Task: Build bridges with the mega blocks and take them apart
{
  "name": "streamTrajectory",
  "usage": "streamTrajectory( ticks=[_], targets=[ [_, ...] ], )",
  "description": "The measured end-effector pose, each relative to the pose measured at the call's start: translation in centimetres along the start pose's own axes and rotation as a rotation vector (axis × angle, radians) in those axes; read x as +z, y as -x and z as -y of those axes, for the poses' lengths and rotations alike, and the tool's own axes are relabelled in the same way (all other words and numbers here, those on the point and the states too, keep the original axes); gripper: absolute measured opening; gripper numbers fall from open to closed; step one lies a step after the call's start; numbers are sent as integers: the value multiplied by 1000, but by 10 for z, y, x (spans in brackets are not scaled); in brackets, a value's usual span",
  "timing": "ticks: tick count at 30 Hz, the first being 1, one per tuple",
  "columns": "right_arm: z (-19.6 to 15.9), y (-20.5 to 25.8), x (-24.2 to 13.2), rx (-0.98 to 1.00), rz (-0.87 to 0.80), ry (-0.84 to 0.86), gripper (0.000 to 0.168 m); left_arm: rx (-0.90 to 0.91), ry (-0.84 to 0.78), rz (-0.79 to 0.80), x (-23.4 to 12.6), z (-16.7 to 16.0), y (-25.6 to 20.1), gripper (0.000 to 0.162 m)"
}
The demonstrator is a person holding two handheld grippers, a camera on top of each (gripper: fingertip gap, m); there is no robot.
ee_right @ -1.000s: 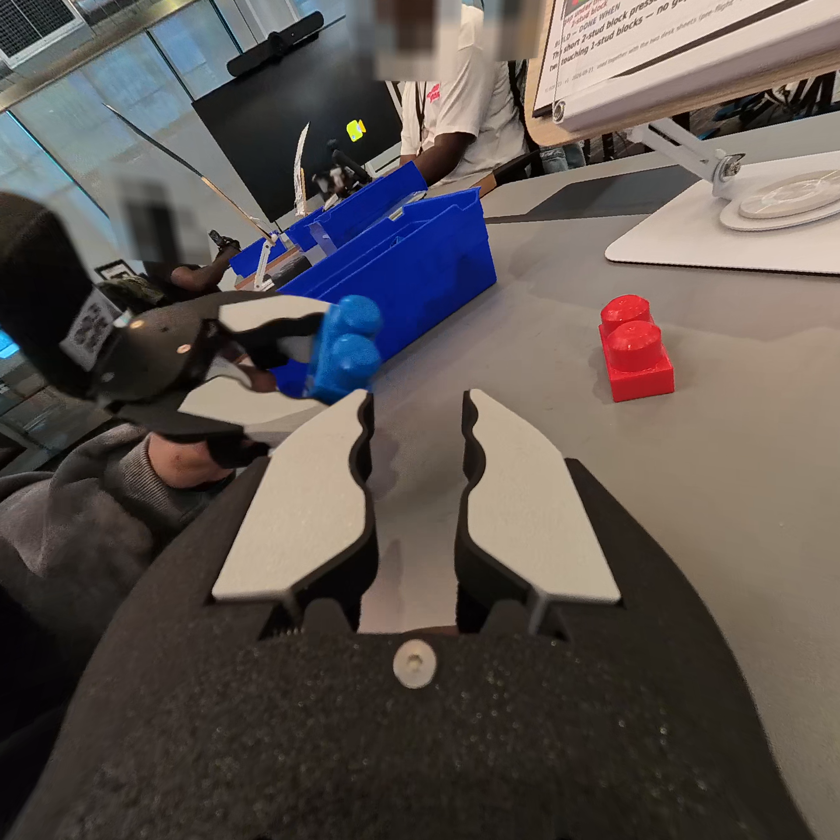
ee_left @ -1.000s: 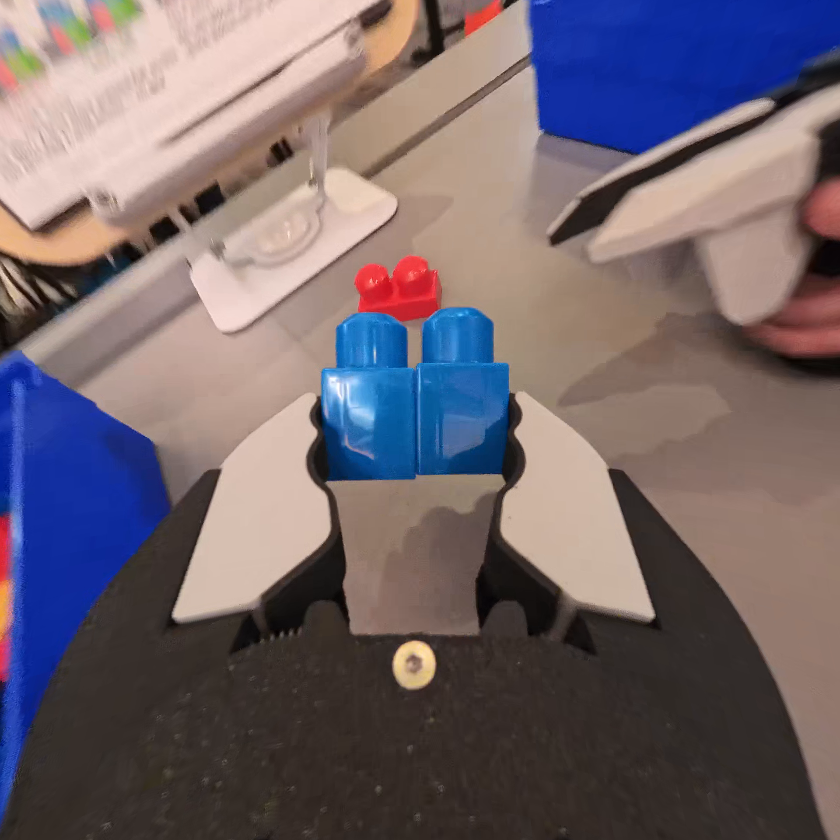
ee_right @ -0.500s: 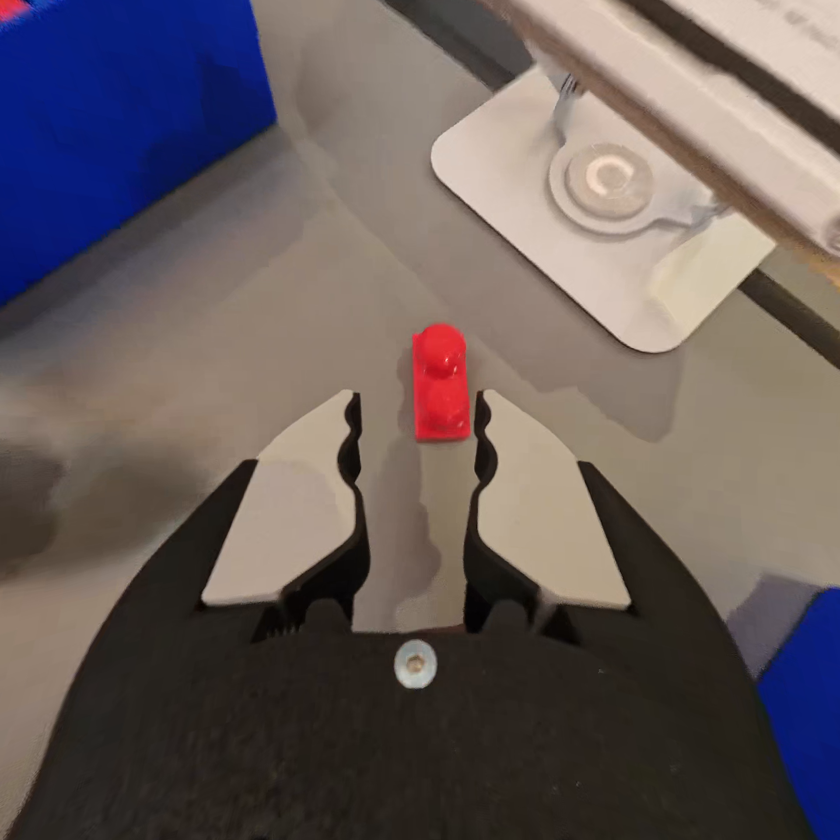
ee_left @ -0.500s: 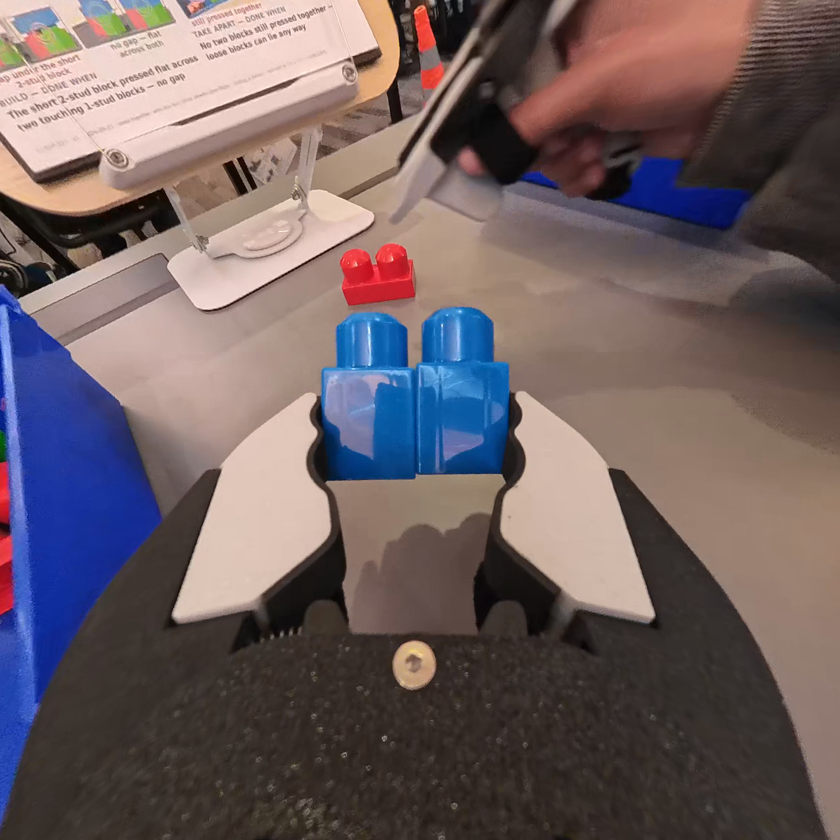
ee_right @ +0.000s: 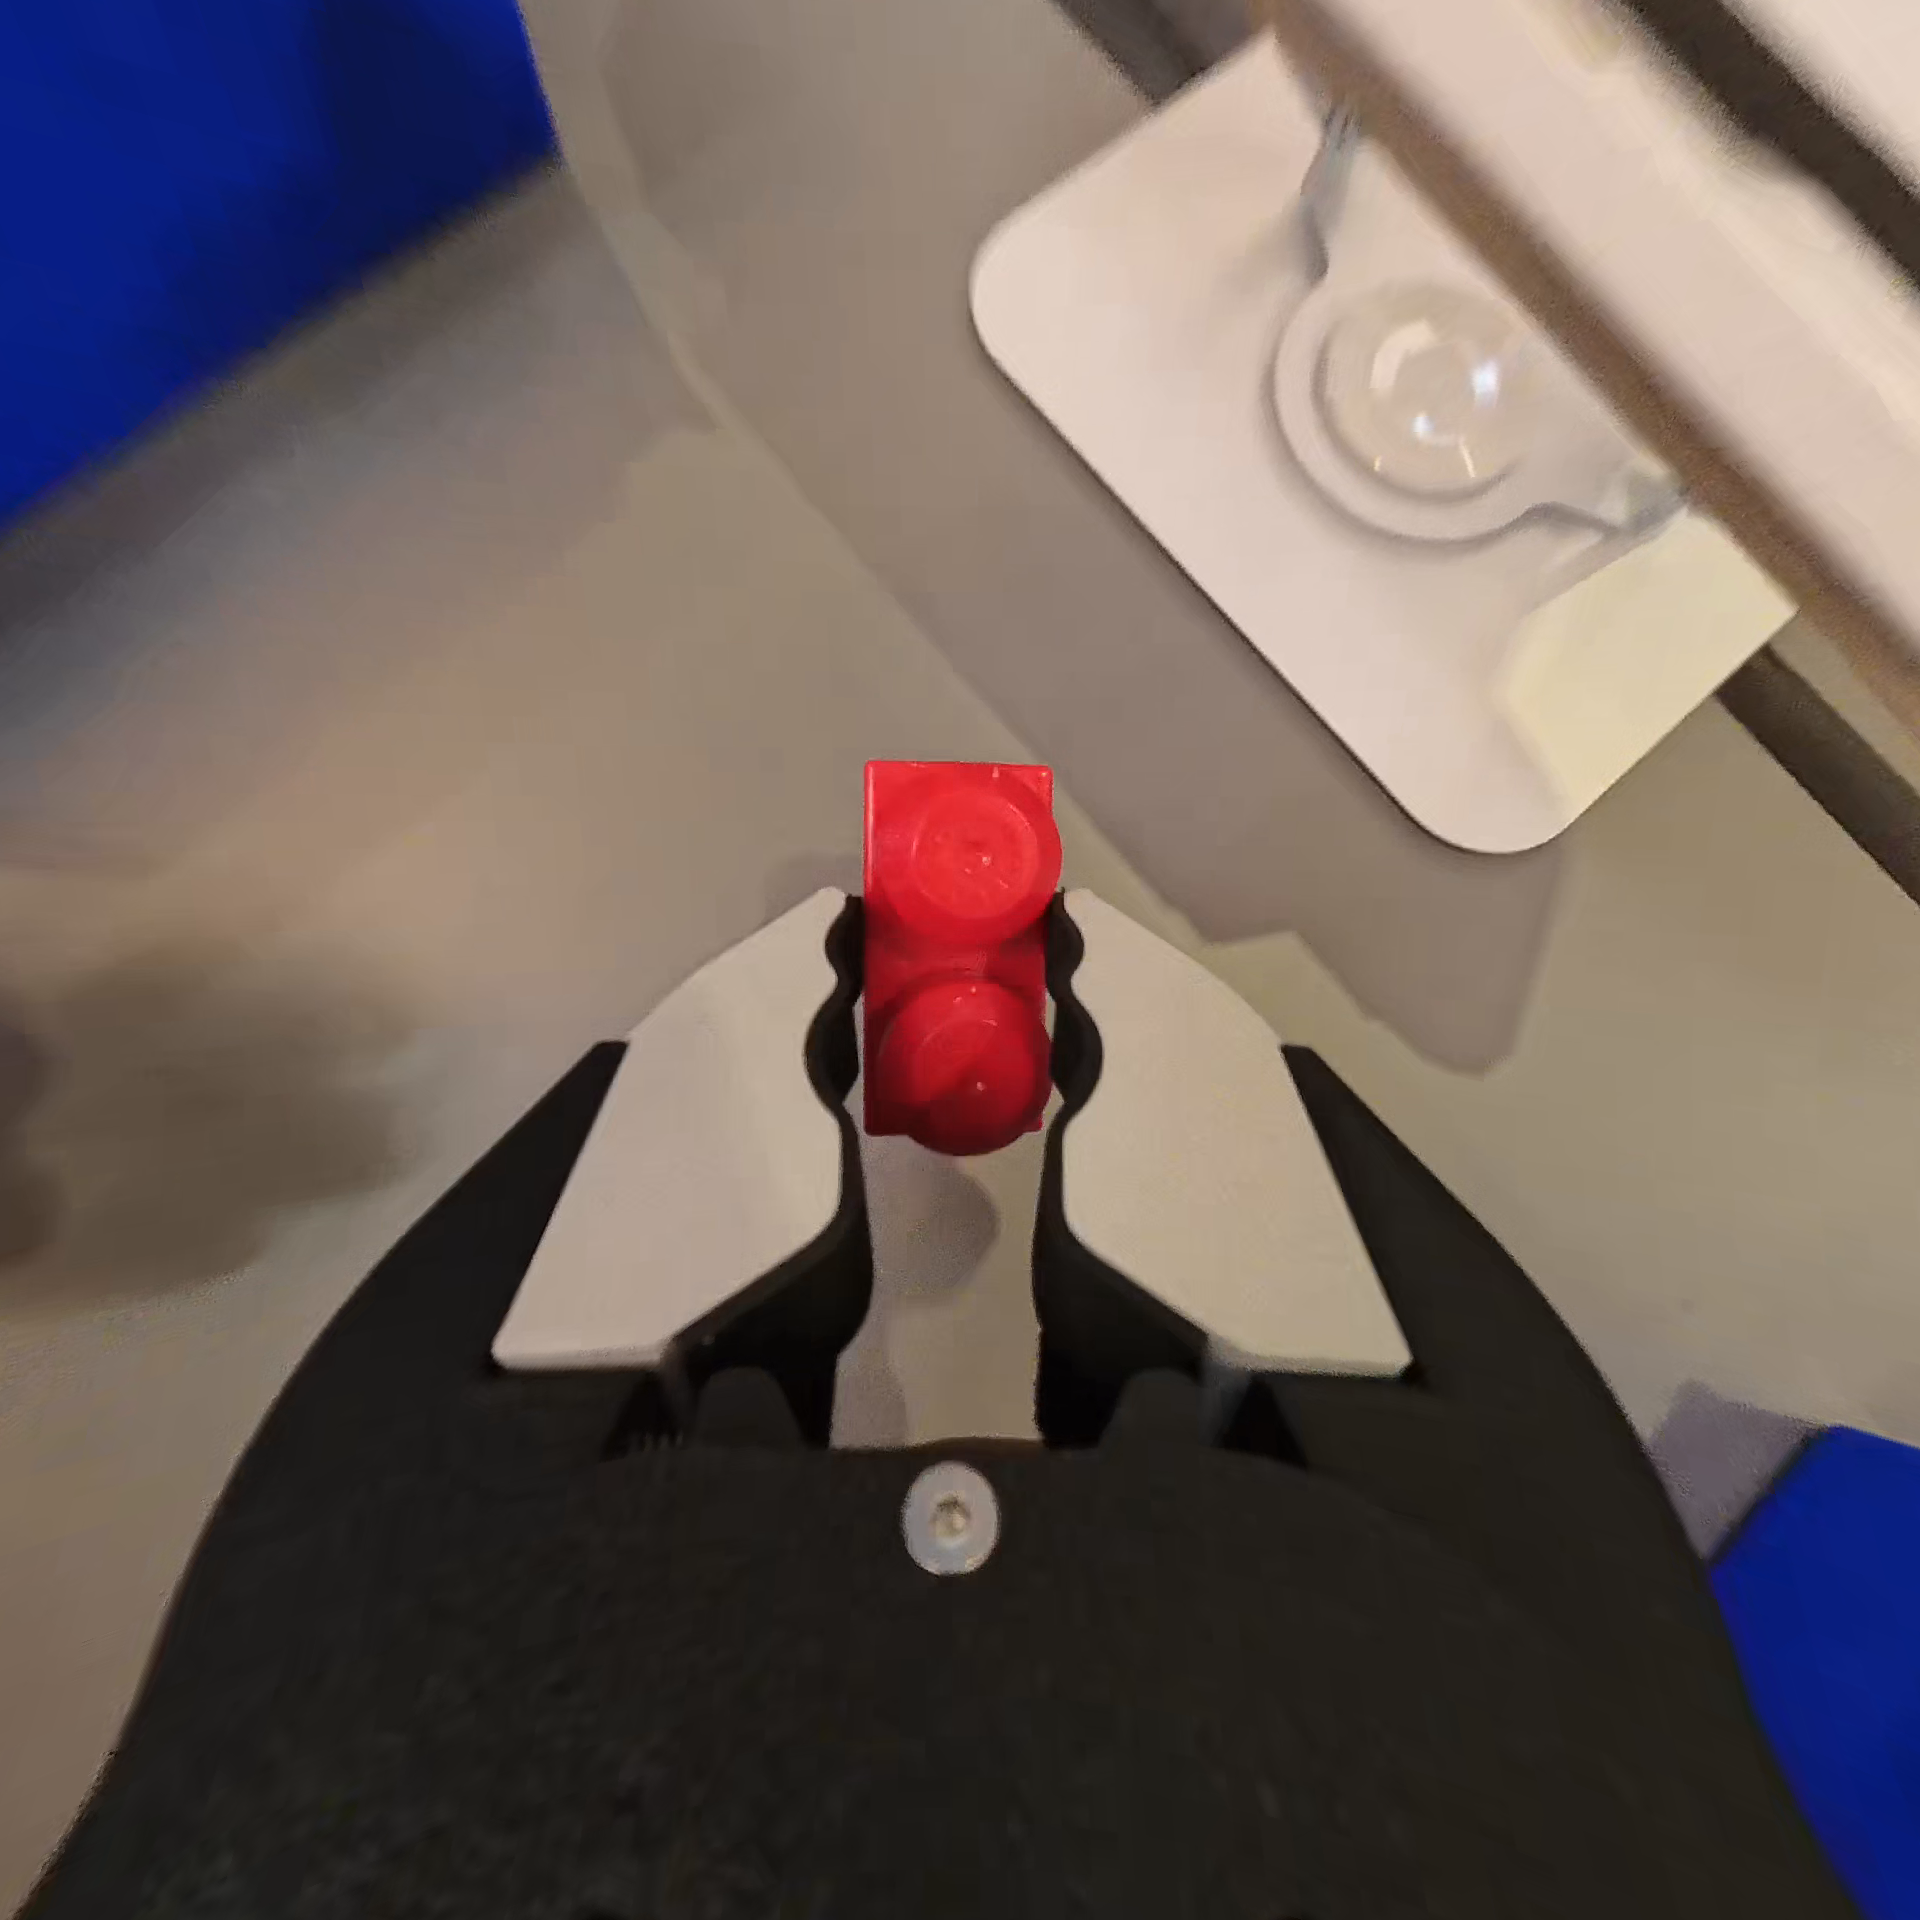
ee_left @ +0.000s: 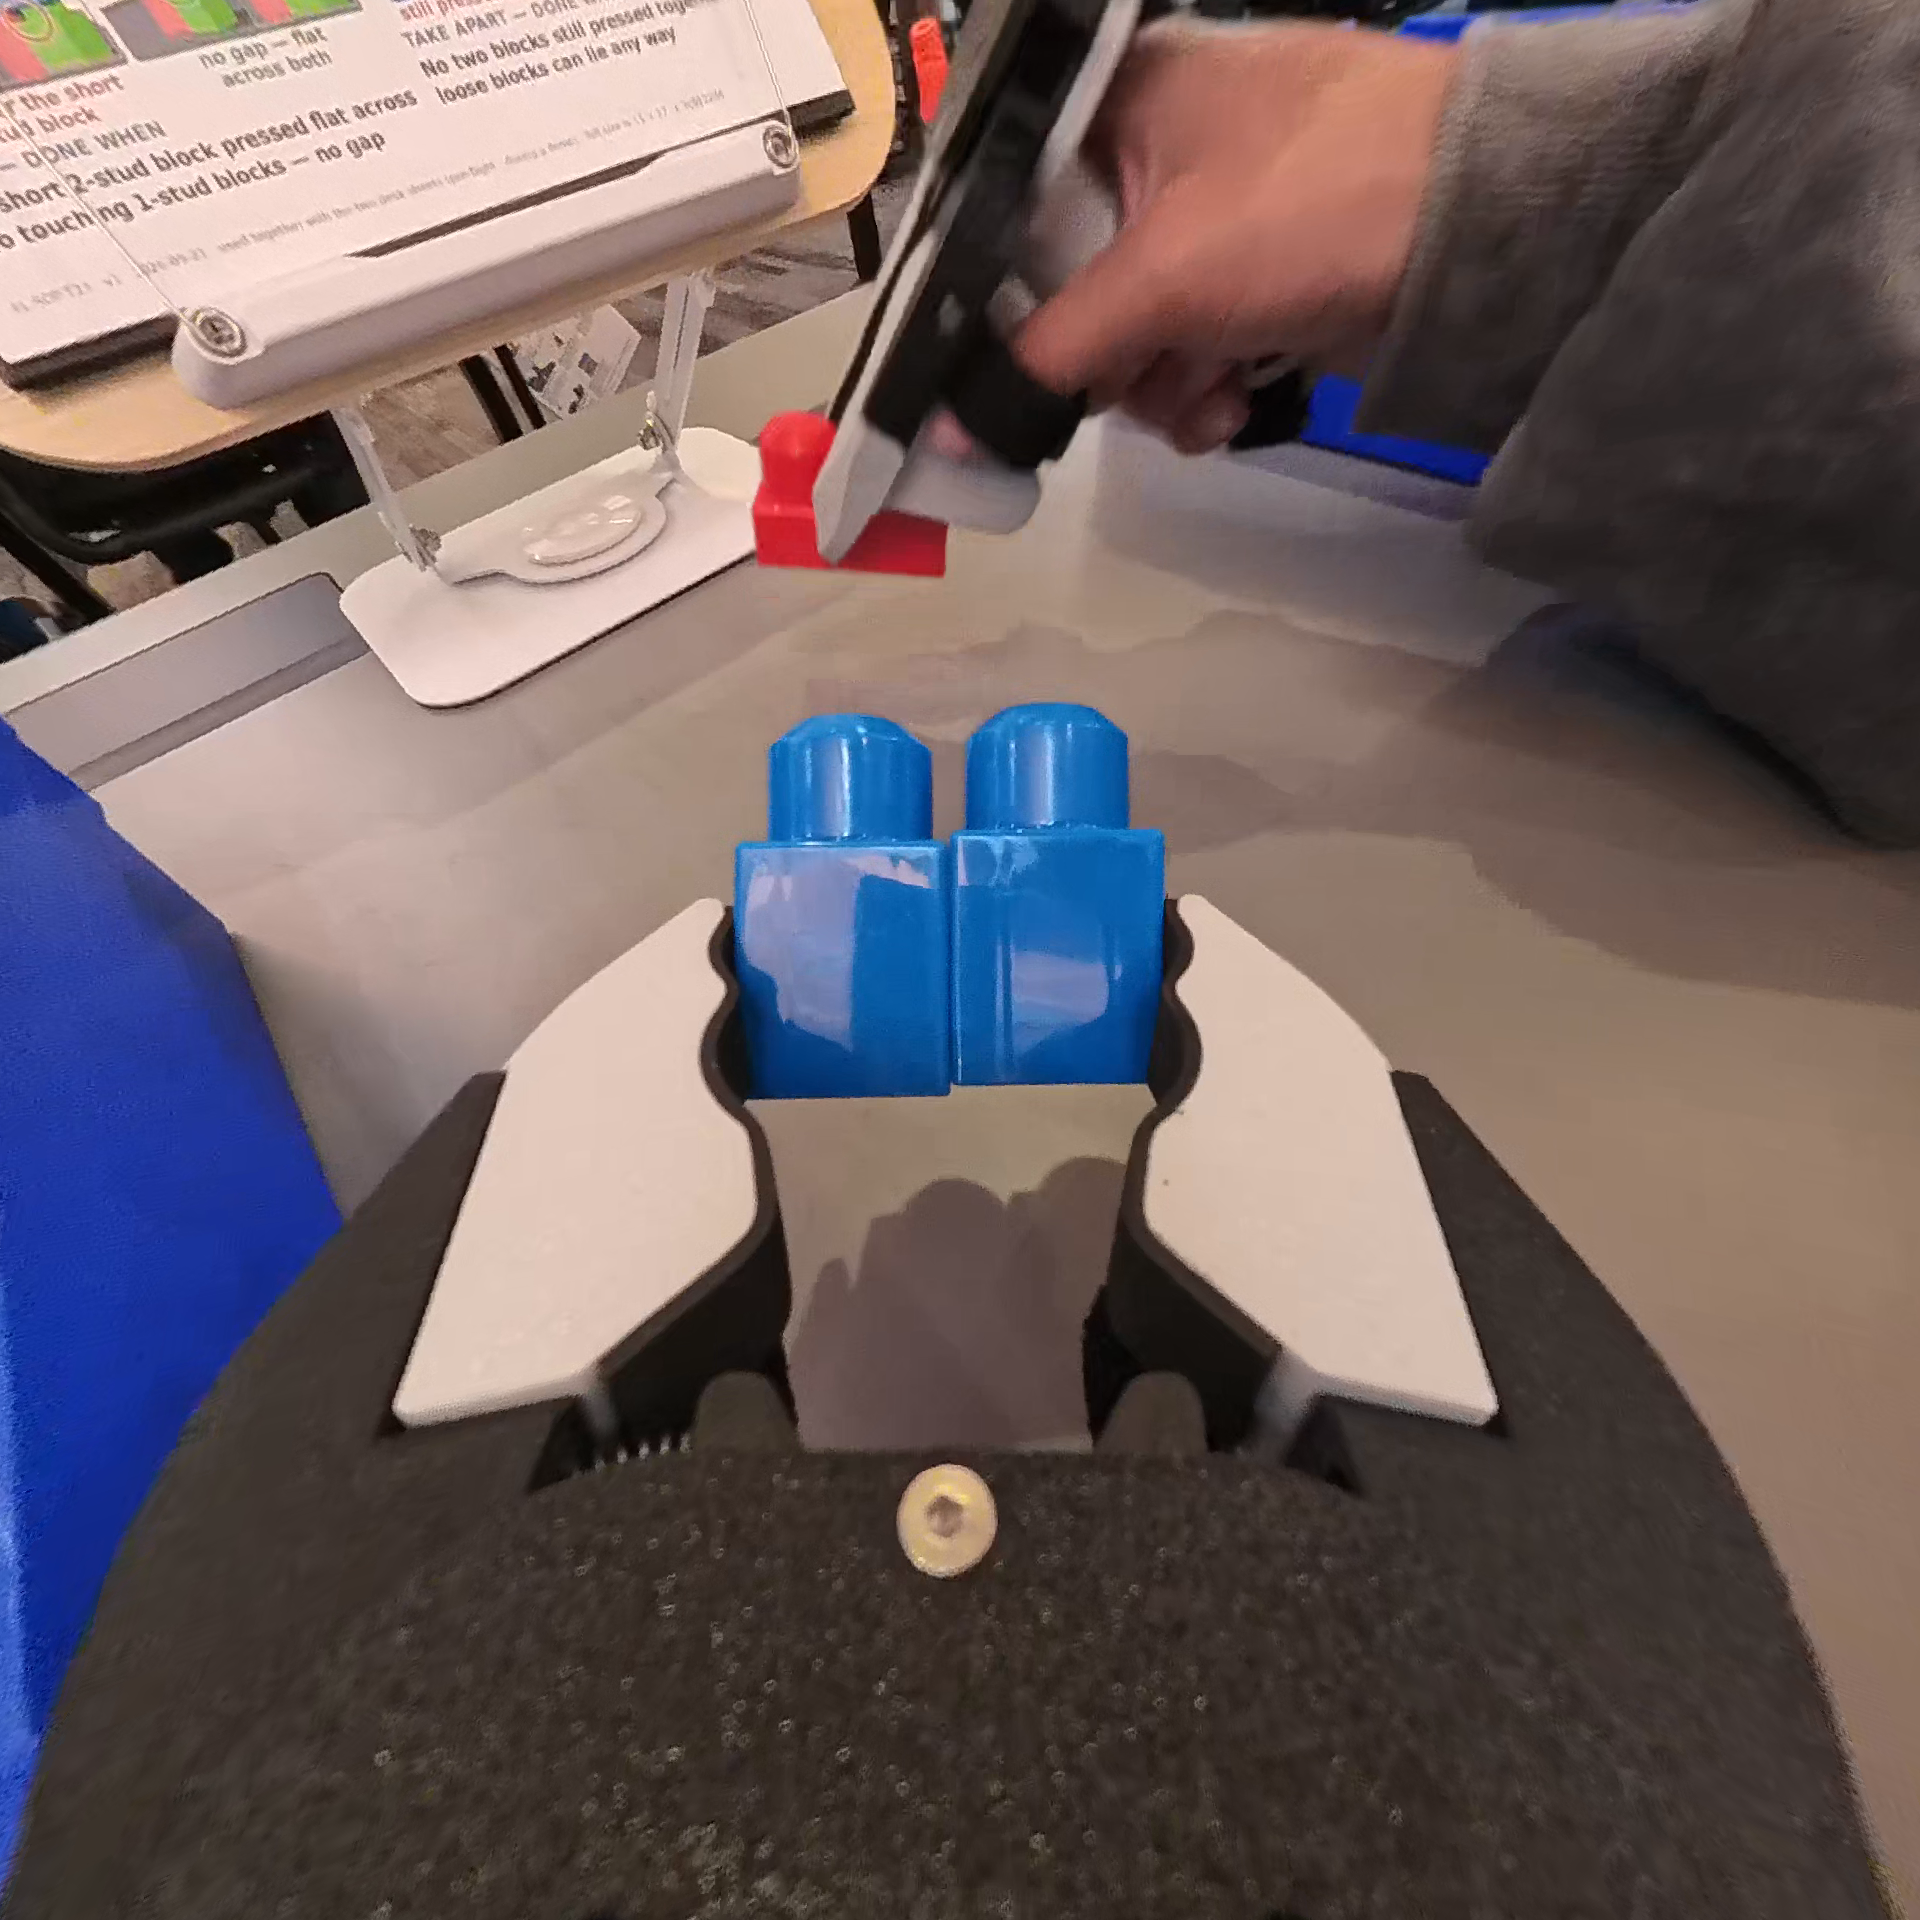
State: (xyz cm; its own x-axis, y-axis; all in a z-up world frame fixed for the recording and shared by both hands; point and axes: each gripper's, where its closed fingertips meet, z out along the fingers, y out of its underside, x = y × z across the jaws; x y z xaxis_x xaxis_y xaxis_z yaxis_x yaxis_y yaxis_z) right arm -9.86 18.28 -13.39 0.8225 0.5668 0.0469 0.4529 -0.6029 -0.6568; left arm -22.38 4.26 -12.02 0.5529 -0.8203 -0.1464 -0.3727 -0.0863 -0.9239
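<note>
Blue plastic fills the middle of the left wrist view: two shiny one-stud blue blocks (ee_left: 948,966) stand side by side, touching, studs up. The left gripper (ee_left: 951,997) pinches the pair from both sides, one grey finger pressed on each outer wall. The blocks sit low over the smooth grey table (ee_left: 1455,1039), but you cannot tell if they touch it.

Farther back in the same view, a small red plastic block with two studs (ee_left: 795,499) sits on the table. The right gripper (ee_left: 883,509) comes down on it from above, held by a person's hand (ee_left: 1236,229) in a grey sleeve (ee_left: 1683,364).

In the right wrist view, the right gripper (ee_right: 956,997) has its two grey fingers tight on the long sides of the red block (ee_right: 956,935). One stud lies between the fingertips and the other pokes out past them.

A white stand with a flat base (ee_left: 540,582) is just behind the red block. It holds up a printed card (ee_left: 395,135). A deep blue plastic bin (ee_left: 125,1091) is at the left edge, near the left gripper.
</note>
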Motion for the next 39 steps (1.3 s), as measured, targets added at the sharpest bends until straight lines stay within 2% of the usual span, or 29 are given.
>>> streamTrajectory(
  ticks=[4,9,14,18,22,34,39],
  targets=[
    [10,8,-47,111,143,-197,33,50,-4,17,15,6,5,74],
    [0,14,-66,198,287,-269,33,94,5,6,39,12,5,74],
    [12,53,-95,343,713,-416,33,308,-20,10,65,37,7,74],
    [-5,61,-81,373,735,-358,33,404,-37,4,86,47,4,74],
    [-6,58,-77,411,760,-404,33,458,-20,-16,97,44,-3,74],
    [-6,67,-65,433,741,-396,33,374,-10,-38,100,41,-2,74],
    [-6,67,-59,443,655,-400,34,331,5,-57,102,37,0,74]
  ],
)
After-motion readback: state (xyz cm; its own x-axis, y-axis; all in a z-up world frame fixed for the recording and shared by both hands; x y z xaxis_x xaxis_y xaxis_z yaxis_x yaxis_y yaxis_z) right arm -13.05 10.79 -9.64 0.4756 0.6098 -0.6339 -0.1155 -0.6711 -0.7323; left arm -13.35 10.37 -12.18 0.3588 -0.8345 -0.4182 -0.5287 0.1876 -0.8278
